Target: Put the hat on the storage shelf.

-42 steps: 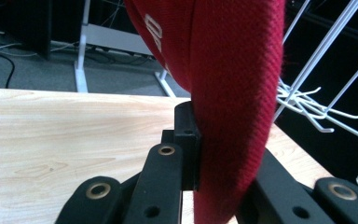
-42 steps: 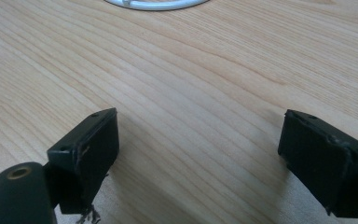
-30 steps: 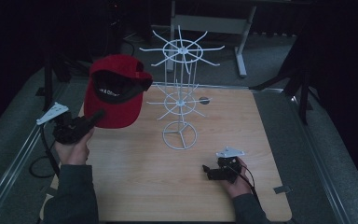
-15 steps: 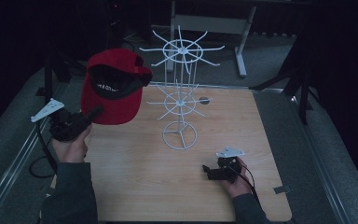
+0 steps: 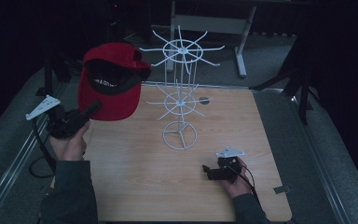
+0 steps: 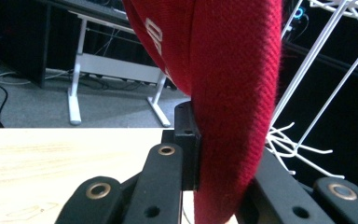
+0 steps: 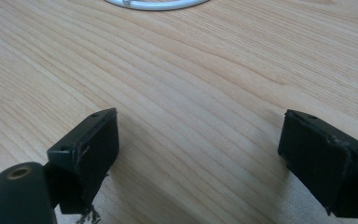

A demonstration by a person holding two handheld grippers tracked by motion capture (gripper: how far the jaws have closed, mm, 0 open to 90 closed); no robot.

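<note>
1. A red baseball cap [image 5: 109, 81] hangs in the air over the left rear part of the table, its brim pinched from below by the left gripper [image 5: 89, 110]; its dark inside, with white lettering, faces the high camera.
2. In the left gripper view the jaws are pressed together on the red fabric [image 6: 233, 107], one black pad flat against each face of the brim.
3. The cap's right edge is near the upper spokes of the white wire display rack [image 5: 181, 93] but apart from them; a gap shows between the cap's strap side and the closest spoke tip.
4. The rack stands upright near the middle of the wooden table [image 5: 135, 186], with a ring base, a lower spoked tier and a wider upper one.
5. The left hand [image 5: 70, 142] sits over the table's left edge, with dark floor just beyond it.
6. The right gripper [image 5: 208, 170] lies low over the front right part of the table, held by the right hand [image 5: 237, 179]; its jaws stand wide apart with bare wood between them in the right gripper view, and the rim of the rack's base [image 7: 154, 4] shows ahead.
7. Bare tabletop stretches between the two hands and in front of the rack base.
8. A small dark disc [image 5: 204, 100] lies on the wood behind the rack, toward the far edge.
9. Beyond the table stands the white frame of a desk [image 5: 205, 28].
</note>
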